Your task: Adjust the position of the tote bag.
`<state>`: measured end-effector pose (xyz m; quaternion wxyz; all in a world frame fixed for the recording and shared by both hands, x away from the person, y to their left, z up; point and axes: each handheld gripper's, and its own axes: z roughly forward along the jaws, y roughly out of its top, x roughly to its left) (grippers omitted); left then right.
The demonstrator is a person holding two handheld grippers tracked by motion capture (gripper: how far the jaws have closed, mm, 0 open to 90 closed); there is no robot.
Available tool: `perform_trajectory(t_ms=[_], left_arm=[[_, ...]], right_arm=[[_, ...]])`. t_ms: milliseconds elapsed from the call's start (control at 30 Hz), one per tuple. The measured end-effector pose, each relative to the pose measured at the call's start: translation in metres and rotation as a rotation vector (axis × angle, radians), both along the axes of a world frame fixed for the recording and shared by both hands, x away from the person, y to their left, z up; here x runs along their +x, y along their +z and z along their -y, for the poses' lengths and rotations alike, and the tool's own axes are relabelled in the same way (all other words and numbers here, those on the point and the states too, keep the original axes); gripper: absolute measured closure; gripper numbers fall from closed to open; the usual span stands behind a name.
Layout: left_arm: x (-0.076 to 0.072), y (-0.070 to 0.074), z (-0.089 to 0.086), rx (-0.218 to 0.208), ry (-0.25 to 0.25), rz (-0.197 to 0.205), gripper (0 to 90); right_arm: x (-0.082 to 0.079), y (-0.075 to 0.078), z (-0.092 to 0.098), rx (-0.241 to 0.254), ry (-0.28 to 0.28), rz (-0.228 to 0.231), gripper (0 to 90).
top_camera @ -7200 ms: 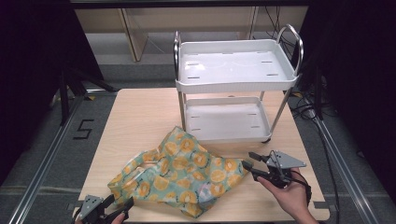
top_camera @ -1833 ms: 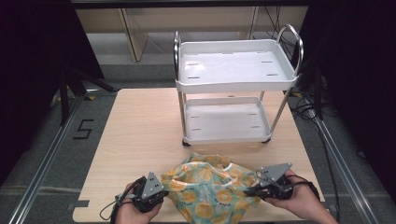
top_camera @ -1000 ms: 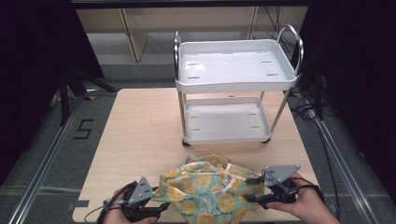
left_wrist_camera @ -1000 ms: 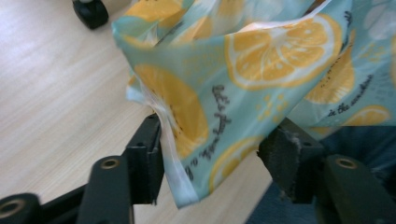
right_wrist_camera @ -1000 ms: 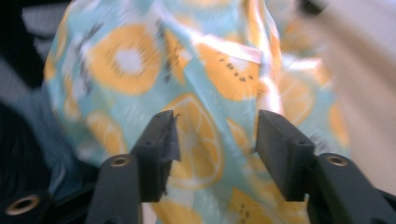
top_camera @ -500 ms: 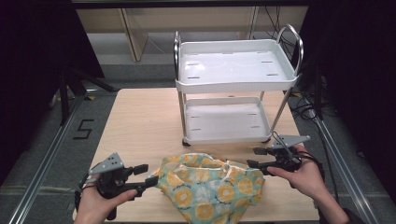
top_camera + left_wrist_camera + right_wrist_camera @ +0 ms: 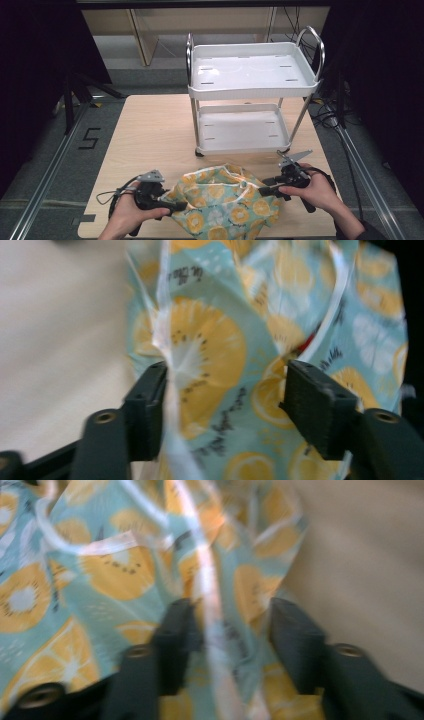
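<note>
The high view looks forward and down over the bench point(image 7: 150, 130) from above. Both gripper views sit close, facing the fruit-print cloth point(image 7: 225, 205), shared by all.

Patterned bag point(image 7: 225, 210) cut off at bottom edge, motion-blurred in both gripper views

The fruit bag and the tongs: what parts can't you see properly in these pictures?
- Bag: high view, near side cut off by the bottom edge; inside hidden by crumpled cloth.
- Left tongs: left gripper view, blurred, so cannot tell if the pads press the cloth between them.
- Right tongs: right gripper view, blurred likewise.
- Print on the bag: left gripper view, too blurred to read.
</note>
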<state>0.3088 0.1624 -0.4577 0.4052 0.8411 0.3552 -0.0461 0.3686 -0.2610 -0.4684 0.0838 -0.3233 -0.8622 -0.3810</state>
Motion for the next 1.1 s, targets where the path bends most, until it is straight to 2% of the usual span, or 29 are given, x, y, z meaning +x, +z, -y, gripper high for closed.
perform_trajectory(t_ms=[33,67,100,133,200,233,267,300,333,400,433,467,500,533,600,667,700,733,767,800,833,867,900,933,967,1000,1067,1100], left_arm=[[-0.001,-0.004,0.004,0.023,-0.013,-0.006,46.0],[-0.001,-0.006,0.007,0.059,-0.041,-0.002,51.2],[-0.001,-0.008,0.009,0.075,-0.065,0.010,57.4],[-0.001,-0.008,0.010,0.097,-0.078,0.023,63.3],[-0.001,-0.008,0.010,0.118,-0.106,0.032,74.6],[-0.003,-0.008,0.010,0.112,-0.096,0.039,78.9],[-0.003,-0.006,0.009,0.128,-0.109,0.054,83.0],[-0.004,-0.006,0.008,0.131,-0.117,0.071,85.7],[-0.007,-0.006,0.009,0.115,-0.093,0.076,86.9],[-0.012,-0.007,0.008,0.108,-0.074,0.081,87.6],[-0.013,-0.007,0.007,0.116,-0.092,0.094,87.5],[-0.015,-0.008,0.008,0.108,-0.081,0.084,87.6],[-0.016,-0.009,0.007,0.114,-0.090,0.091,87.5],[-0.017,-0.011,0.009,0.107,-0.070,0.081,87.3],[-0.016,-0.014,0.010,0.125,-0.082,0.093,86.6],[-0.014,-0.016,0.013,0.109,-0.056,0.069,85.7],[-0.011,-0.016,0.013,0.113,-0.065,0.083,85.3],[-0.010,-0.017,0.014,0.104,-0.042,0.079,85.1],[-0.008,-0.017,0.014,0.096,-0.026,0.087,85.2],[-0.006,-0.017,0.014,0.091,-0.016,0.085,85.5],[-0.003,-0.017,0.014,0.091,-0.006,0.092,86.0],[-0.001,-0.017,0.014,0.088,0.009,0.089,86.7],[0.002,-0.017,0.014,0.098,0.009,0.095,87.5],[0.002,-0.018,0.015,0.092,0.024,0.082,87.8],[0.005,-0.018,0.014,0.103,0.009,0.099,88.0],[0.005,-0.018,0.015,0.095,0.014,0.096,88.0],[0.005,-0.019,0.017,0.082,0.032,0.098,88.1],[0.006,-0.018,0.015,0.108,0.012,0.107,88.1]], right_arm=[[0.000,-0.002,0.000,-0.020,0.048,0.012,70.0],[-0.002,-0.002,-0.002,-0.029,0.064,0.000,77.0],[-0.003,-0.001,-0.003,-0.030,0.089,0.019,82.6],[-0.005,0.002,-0.003,-0.025,0.090,0.035,84.6],[-0.007,0.009,0.000,-0.007,0.112,0.113,87.9],[-0.009,0.012,0.002,0.014,0.124,0.156,88.7],[-0.011,0.015,0.005,0.044,0.140,0.203,89.3],[-0.015,0.018,0.007,0.080,0.157,0.231,89.5],[-0.019,0.021,0.010,0.107,0.189,0.286,89.7],[-0.027,0.026,0.016,0.147,0.234,0.349,90.0],[-0.034,0.027,0.018,0.157,0.235,0.338,90.0],[-0.035,0.025,0.020,0.158,0.271,0.357,90.0],[-0.039,0.022,0.022,0.157,0.293,0.333,90.0],[-0.042,0.018,0.023,0.139,0.307,0.322,90.0],[-0.044,0.007,0.023,0.098,0.351,0.304,89.8],[-0.043,-0.002,0.023,0.038,0.318,0.290,89.7],[-0.042,-0.006,0.023,0.009,0.300,0.291,89.6],[-0.039,-0.009,0.022,-0.008,0.285,0.294,89.6],[-0.039,-0.010,0.021,-0.032,0.263,0.269,89.6],[-0.036,-0.011,0.020,-0.045,0.253,0.282,89.6],[-0.034,-0.012,0.019,-0.056,0.236,0.282,89.8],[-0.032,-0.011,0.018,-0.053,0.241,0.277,90.0],[-0.028,-0.011,0.017,-0.059,0.241,0.303,90.0],[-0.027,-0.010,0.017,-0.067,0.223,0.302,90.0],[-0.025,-0.009,0.016,-0.082,0.201,0.314,90.0],[-0.023,-0.009,0.016,-0.074,0.219,0.312,90.0],[-0.023,-0.011,0.015,-0.089,0.217,0.313,90.0],[-0.022,-0.013,0.015,-0.095,0.218,0.324,90.0]])
